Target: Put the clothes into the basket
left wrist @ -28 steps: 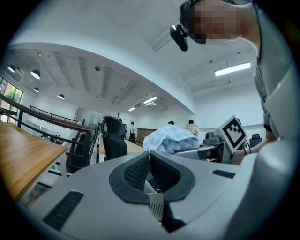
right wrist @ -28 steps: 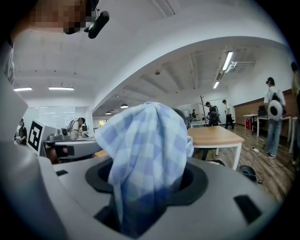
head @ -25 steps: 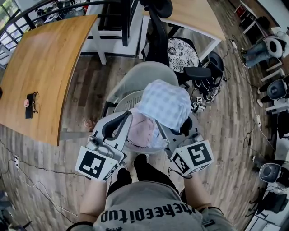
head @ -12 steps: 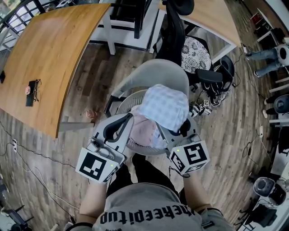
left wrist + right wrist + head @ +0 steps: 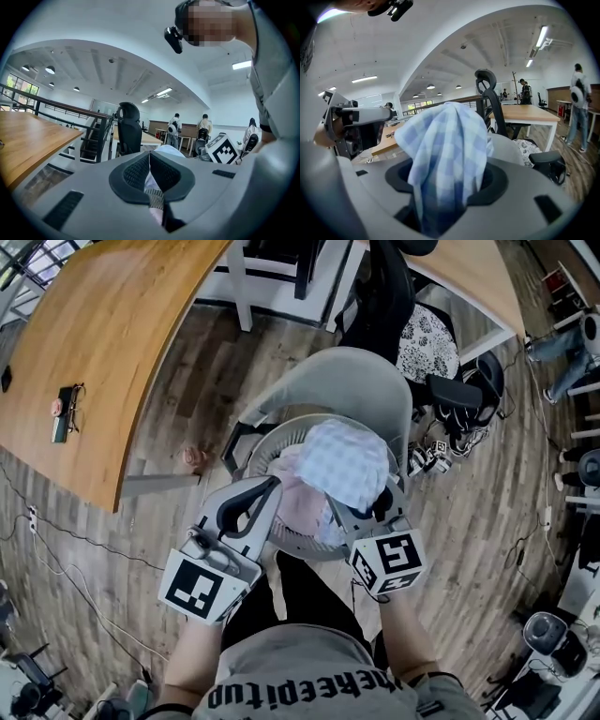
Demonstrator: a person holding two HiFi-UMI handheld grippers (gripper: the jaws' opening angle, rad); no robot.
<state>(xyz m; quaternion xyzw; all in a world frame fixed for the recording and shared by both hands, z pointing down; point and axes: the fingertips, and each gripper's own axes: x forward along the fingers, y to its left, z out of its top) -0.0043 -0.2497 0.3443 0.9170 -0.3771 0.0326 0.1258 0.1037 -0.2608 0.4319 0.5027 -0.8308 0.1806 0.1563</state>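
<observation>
A round white slatted basket [image 5: 277, 439] stands on the floor in front of me. My left gripper [image 5: 274, 487] is shut on a pale pink garment [image 5: 300, 510] that hangs into the basket. In the left gripper view its pads [image 5: 161, 171] pinch the cloth [image 5: 155, 198]. My right gripper [image 5: 351, 514] is shut on a blue checked cloth [image 5: 345, 463] that bulges over the basket's right half. In the right gripper view the checked cloth [image 5: 446, 150] rises from between the jaws and hides the pads.
A grey chair shell [image 5: 330, 381] curves behind the basket. A black office chair [image 5: 389, 296] with a patterned cushion [image 5: 427, 338] stands further back. A wooden table [image 5: 103, 343] fills the left. Cables [image 5: 56, 582] run over the floor. People [image 5: 174, 131] stand far off.
Both grippers have come down with their clothes. The checked cloth has sunk from above the basket to its rim. Neither grip has changed.
</observation>
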